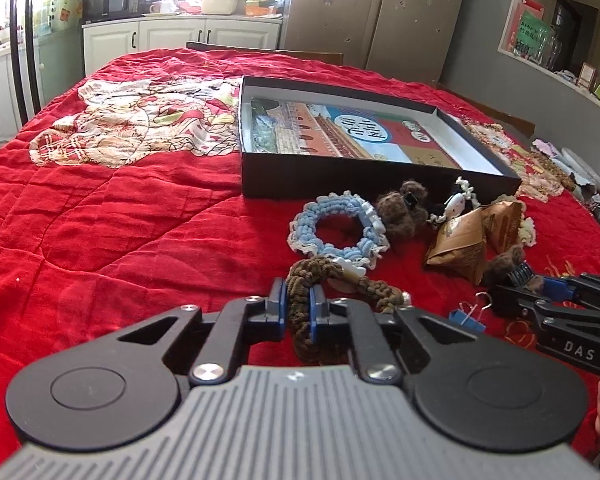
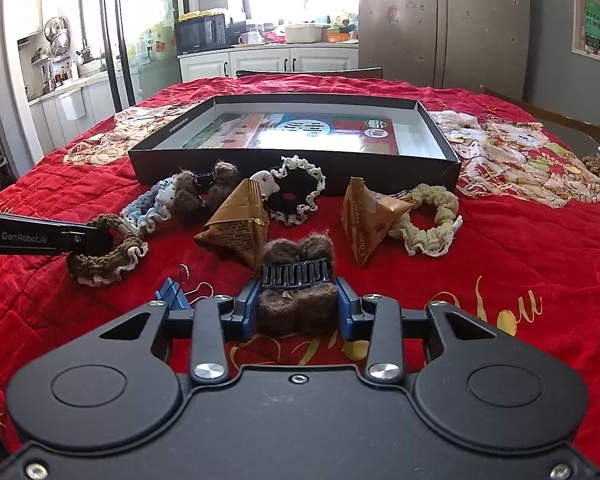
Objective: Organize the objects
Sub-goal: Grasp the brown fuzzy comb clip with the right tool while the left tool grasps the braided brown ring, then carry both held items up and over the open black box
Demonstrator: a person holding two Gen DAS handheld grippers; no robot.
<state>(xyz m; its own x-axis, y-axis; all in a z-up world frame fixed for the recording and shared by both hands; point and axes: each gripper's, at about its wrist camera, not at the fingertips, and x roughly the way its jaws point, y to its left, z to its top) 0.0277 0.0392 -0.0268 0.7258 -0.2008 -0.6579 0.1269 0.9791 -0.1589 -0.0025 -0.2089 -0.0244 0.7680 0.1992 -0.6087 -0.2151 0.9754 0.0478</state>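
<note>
My left gripper (image 1: 299, 306) is shut on a brown crocheted scrunchie (image 1: 332, 280), which also shows in the right wrist view (image 2: 108, 252). My right gripper (image 2: 298, 300) is shut on a brown fuzzy hair claw clip (image 2: 298, 280) resting on the red cloth; it also shows in the left wrist view (image 1: 512, 266). A shallow black box (image 2: 296, 168) with a printed sheet inside lies just beyond. Before it lie a blue scrunchie (image 1: 336, 232), another fuzzy clip (image 2: 204, 190), a black scrunchie (image 2: 296, 192), a cream scrunchie (image 2: 430, 220) and two gold pyramid packets (image 2: 236, 228).
A blue binder clip (image 2: 176, 294) lies by my right gripper's left finger. The red quilted cloth (image 1: 120, 220) covers the whole table. Small clutter (image 1: 588, 184) sits at the table's right edge. Chairs, kitchen cabinets and a fridge stand behind.
</note>
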